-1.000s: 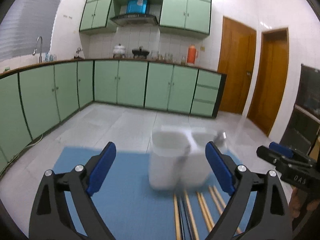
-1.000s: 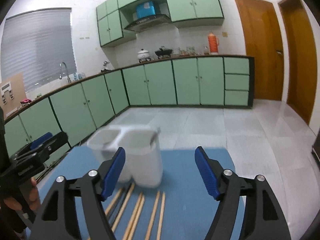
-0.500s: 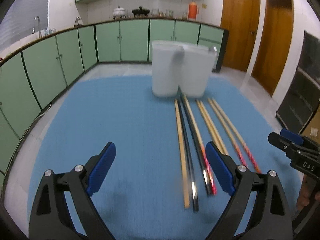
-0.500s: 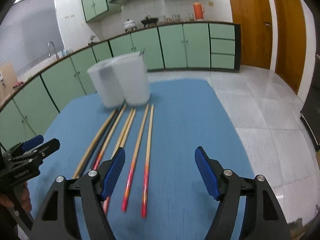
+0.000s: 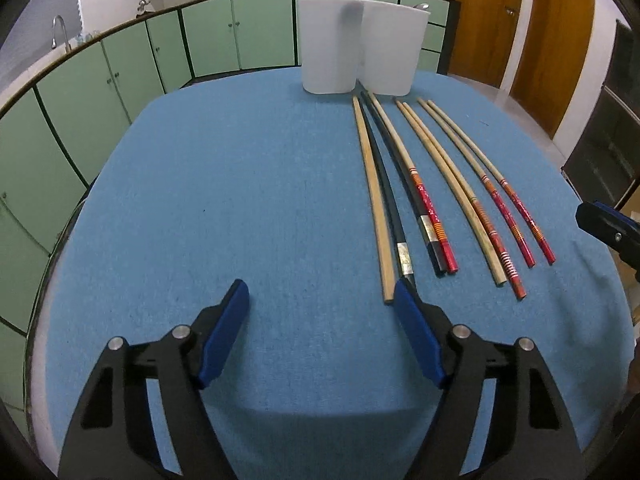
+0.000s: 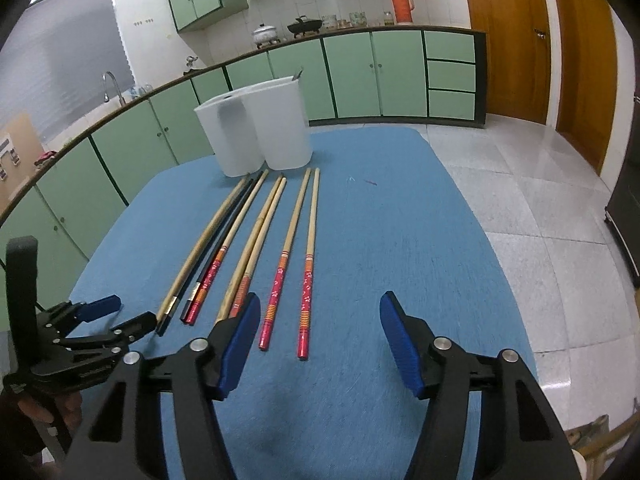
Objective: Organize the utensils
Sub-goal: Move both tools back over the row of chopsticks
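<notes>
Left wrist view is showing what has been changed within the last second: both tools have been tilted down from a level look across the kitchen, so the row of wooden and lacquered chopsticks [image 5: 430, 196] is now being seen in full on the blue cloth-covered desk [image 5: 240, 200], where before only their far ends were being glimpsed. The white plastic twin-compartment holder [image 5: 358, 46] is being kept upright at the far edge, with the thin tips of the chopsticks just short of its base. The long axes are being laid roughly parallel, running away from the tools, thin tips pointing toward the holder and red-patterned or inlaid butt ends pointing back. The left tool [image 5: 322, 296] is being held apart and empty, its right pad just beside the nearest butt ends. The right tool [image 6: 318, 308] is likewise being held apart, clamped on nothing. Judging by this, sorting is only now being begun.
</notes>
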`<action>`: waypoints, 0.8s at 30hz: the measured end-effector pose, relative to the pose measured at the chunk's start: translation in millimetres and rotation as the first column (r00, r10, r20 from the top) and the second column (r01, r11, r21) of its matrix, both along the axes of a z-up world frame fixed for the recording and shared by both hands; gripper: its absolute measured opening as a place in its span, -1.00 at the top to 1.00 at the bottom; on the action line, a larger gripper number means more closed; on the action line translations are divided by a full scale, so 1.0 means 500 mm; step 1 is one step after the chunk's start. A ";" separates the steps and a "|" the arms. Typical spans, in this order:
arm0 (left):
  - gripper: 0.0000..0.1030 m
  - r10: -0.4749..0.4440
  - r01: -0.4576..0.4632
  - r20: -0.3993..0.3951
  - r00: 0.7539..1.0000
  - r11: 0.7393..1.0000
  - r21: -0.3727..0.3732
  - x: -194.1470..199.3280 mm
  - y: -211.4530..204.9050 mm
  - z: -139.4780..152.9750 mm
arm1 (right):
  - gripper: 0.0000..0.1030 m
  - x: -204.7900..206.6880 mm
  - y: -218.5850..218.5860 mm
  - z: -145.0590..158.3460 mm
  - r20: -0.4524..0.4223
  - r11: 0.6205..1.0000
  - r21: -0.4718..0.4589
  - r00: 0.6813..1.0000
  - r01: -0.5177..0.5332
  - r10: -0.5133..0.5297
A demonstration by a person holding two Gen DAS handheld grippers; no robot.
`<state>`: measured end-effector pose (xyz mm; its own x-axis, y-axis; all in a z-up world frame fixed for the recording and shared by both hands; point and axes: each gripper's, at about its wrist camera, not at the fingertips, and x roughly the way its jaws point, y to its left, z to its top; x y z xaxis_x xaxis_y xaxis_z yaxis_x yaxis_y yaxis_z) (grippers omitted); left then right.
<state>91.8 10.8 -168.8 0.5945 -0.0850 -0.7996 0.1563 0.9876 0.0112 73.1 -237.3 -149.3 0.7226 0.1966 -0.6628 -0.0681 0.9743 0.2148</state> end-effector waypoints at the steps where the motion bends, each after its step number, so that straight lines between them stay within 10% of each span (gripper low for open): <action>1: -0.40 -0.004 0.004 0.000 1.000 1.000 0.006 0.000 -0.001 0.000 | -0.19 -0.001 0.000 0.000 0.000 1.000 0.000 1.000 -0.001 0.001; 13: -0.09 -0.011 0.011 0.002 1.000 1.000 0.008 -0.004 -0.018 -0.007 | -0.17 -0.009 0.002 -0.003 -0.004 1.000 0.011 1.000 -0.004 0.004; 24: 0.17 -0.003 0.004 0.020 1.000 1.000 -0.023 -0.003 -0.022 -0.005 | 0.24 -0.001 0.025 -0.030 -0.052 0.998 -0.003 0.997 -0.055 0.055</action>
<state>90.2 -0.2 -171.3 0.6098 -0.1053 -0.7855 0.1597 0.9871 -0.0084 72.6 -224.8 -164.4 0.6752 0.2325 -0.7000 -0.1106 0.9702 0.2155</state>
